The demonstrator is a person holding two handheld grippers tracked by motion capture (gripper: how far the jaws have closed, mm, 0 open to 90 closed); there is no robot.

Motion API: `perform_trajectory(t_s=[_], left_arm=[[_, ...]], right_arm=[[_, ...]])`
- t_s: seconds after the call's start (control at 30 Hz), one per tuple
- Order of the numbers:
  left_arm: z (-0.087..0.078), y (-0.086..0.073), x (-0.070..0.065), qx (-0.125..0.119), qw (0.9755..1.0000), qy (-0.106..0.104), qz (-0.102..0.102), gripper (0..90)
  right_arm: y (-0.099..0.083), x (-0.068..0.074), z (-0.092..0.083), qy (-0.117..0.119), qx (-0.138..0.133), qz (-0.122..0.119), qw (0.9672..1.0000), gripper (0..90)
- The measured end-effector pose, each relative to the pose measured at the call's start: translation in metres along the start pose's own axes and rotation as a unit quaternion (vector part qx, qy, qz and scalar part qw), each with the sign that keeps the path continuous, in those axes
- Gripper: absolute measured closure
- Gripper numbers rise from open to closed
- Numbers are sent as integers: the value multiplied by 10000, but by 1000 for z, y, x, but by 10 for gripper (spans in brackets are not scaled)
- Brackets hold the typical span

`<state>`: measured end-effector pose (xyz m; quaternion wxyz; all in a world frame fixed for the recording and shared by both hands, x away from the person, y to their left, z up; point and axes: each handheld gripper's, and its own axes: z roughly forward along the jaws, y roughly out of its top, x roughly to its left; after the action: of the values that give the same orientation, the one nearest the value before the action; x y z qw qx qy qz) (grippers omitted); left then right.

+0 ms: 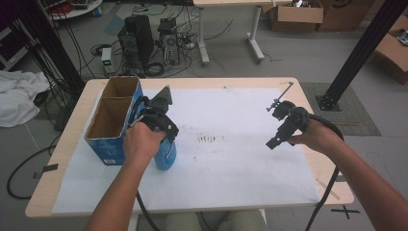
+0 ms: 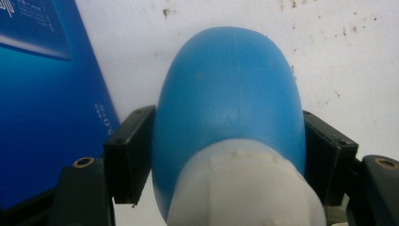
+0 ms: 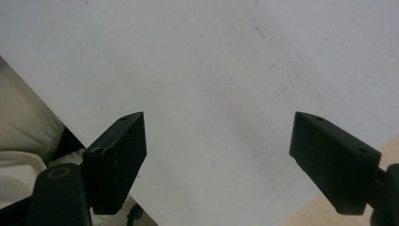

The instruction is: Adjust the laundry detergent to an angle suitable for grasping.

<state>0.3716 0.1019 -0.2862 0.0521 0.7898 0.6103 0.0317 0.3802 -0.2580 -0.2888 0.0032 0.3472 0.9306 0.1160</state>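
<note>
A blue bottle (image 1: pixel 167 155) with a white neck (image 2: pixel 244 188) stands on the white sheet (image 1: pixel 231 178), just right of an open blue cardboard box (image 1: pixel 111 122). My left gripper (image 1: pixel 167 137) comes down over the bottle's top. In the left gripper view, the left gripper (image 2: pixel 229 141) has a black pad (image 2: pixel 131 150) against each side of the blue body. My right gripper (image 1: pixel 272 143) hovers above the sheet at the right side, tilted down. The right gripper view shows the right gripper (image 3: pixel 216 150) open, with bare paper between its jaws.
The box wall (image 2: pixel 42 117) stands close beside the bottle. Dark specks (image 1: pixel 208 139) mark the middle of the sheet. A small metal clamp (image 1: pixel 279 103) lies at the table's far right. The sheet's corner and wooden table edge (image 3: pixel 324 212) lie under the right gripper.
</note>
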Motion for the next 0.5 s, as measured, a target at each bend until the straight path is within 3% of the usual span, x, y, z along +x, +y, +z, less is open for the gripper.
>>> perform_trajectory(t_s=[0.5], left_arm=[[0,-1,0,-34,10000,8,-83,344]], right_arm=[[1,1,2,7,12,-24,10000,192]])
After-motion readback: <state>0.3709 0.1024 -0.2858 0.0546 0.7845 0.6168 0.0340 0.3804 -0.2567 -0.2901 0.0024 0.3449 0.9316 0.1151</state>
